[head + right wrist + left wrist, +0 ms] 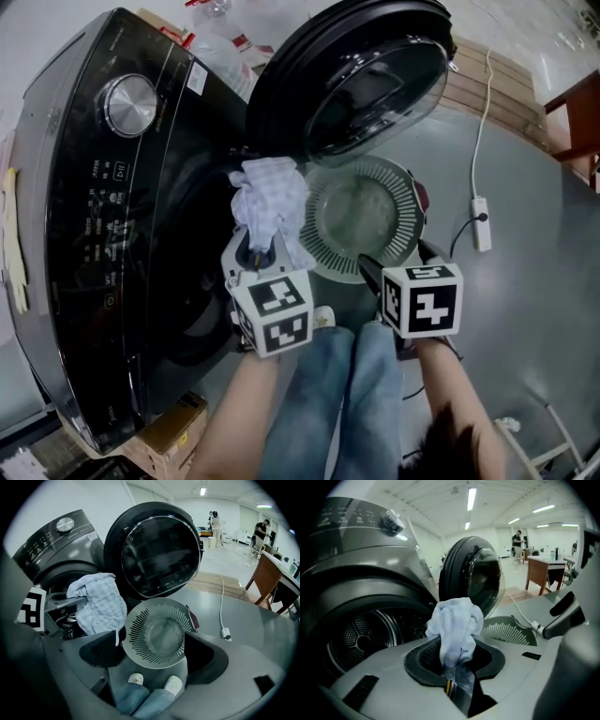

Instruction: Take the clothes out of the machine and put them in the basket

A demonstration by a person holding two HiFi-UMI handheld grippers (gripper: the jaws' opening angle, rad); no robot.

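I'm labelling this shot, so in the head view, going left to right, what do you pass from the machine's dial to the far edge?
machine's dial → checked cloth → basket → white power strip → red-brown wooden furniture

This looks like a large open lab or test hall. Long strip lights (471,498) run across a high white ceiling. A washing machine (103,234) stands free on a wide grey floor (525,309) beside a trailing power strip (481,223). Wooden desks (543,571) and standing people (518,540) fill the far end.
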